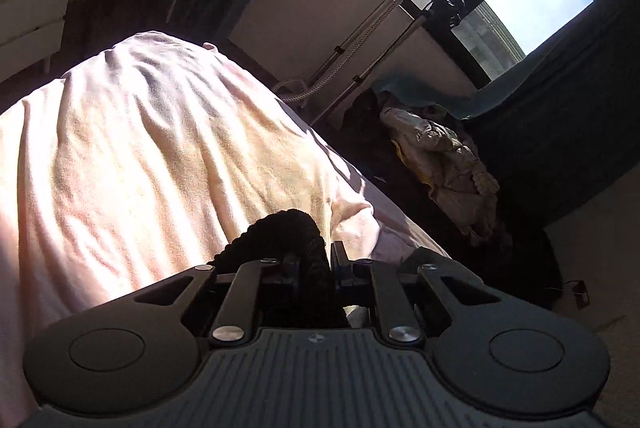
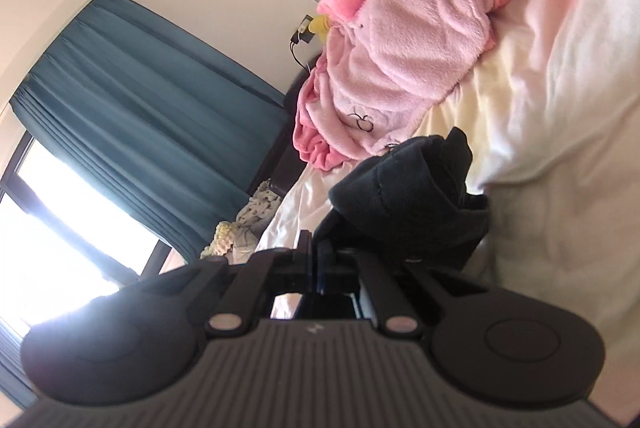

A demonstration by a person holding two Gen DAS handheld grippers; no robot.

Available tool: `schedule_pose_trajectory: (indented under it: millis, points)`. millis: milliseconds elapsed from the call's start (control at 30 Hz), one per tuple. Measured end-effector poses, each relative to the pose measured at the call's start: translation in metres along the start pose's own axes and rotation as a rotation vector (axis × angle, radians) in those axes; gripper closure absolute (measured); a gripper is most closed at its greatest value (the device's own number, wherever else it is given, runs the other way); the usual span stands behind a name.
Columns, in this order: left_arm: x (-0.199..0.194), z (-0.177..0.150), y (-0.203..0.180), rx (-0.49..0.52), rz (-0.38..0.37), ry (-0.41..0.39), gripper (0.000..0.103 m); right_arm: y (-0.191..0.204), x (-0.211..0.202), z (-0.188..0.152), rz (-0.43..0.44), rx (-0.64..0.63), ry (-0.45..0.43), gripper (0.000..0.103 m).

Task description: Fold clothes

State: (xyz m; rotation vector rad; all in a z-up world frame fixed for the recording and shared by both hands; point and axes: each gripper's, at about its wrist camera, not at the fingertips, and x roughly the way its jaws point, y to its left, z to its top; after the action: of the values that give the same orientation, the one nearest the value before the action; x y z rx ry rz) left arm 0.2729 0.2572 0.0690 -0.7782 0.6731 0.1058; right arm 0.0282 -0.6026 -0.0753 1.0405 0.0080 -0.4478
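Left tool (image 1: 316, 260) pinches a ridge of black knit garment (image 1: 280, 232), jaws narrow around it, over the bed's pale sheet (image 1: 140, 147). Right tool (image 2: 316, 252) jaws nearly closed on the same dark garment (image 2: 408, 195), bunched just ahead. Beyond: pink fleece heap (image 2: 400, 67) on the bed, teal curtain (image 2: 152, 107), clothes pile (image 1: 444, 159) on the floor.

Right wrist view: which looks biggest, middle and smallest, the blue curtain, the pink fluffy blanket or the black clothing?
1. blue curtain
2. pink fluffy blanket; it looks close to the curtain in size, so that order is unsure.
3. black clothing, though it is nearest the camera, so it looks bigger than it really is.
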Motion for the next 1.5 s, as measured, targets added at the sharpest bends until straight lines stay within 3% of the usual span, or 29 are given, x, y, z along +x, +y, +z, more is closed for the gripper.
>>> schedule_pose_trajectory:
  millis: [100, 200, 333, 467, 633, 833, 933, 1067, 1200, 1367, 1500]
  points:
    - [0.040, 0.015, -0.005, -0.059, 0.073, -0.060, 0.093, -0.002, 0.017, -0.001, -0.018, -0.007, -0.013, 0.100]
    - [0.088, 0.017, 0.004, -0.097, 0.124, -0.044, 0.095, -0.011, 0.036, -0.004, -0.043, 0.006, -0.007, 0.100]
    - [0.123, 0.007, 0.000, 0.044, 0.162, -0.018, 0.096, 0.000, 0.058, -0.008, -0.032, -0.024, -0.007, 0.100]
    - [0.127, 0.000, 0.004, 0.114, 0.158, -0.010, 0.095, 0.012, 0.081, -0.013, -0.060, -0.070, -0.007, 0.100]
    - [0.118, 0.005, 0.021, 0.072, 0.065, 0.049, 0.088, 0.000, 0.080, -0.020, -0.083, -0.043, 0.008, 0.100]
    - [0.134, -0.007, 0.003, 0.185, 0.140, 0.180, 0.084, 0.009, 0.050, -0.012, -0.065, -0.053, -0.014, 0.100]
    - [0.111, -0.015, -0.019, 0.328, 0.167, 0.135, 0.092, 0.007, 0.030, -0.010, -0.057, -0.017, -0.019, 0.100]
    - [0.046, -0.011, -0.022, 0.293, 0.092, 0.093, 0.093, 0.015, 0.004, -0.003, -0.117, -0.040, -0.019, 0.100]
    - [-0.042, -0.022, -0.005, 0.258, -0.046, 0.067, 0.093, 0.025, -0.020, 0.002, -0.192, -0.122, -0.009, 0.100]
    - [-0.138, -0.080, 0.049, 0.226, -0.163, 0.086, 0.093, 0.003, -0.051, 0.004, -0.256, -0.073, 0.071, 0.100]
    - [-0.161, -0.125, 0.090, 0.191, -0.167, 0.165, 0.093, -0.028, -0.066, 0.001, -0.337, 0.032, 0.153, 0.099]
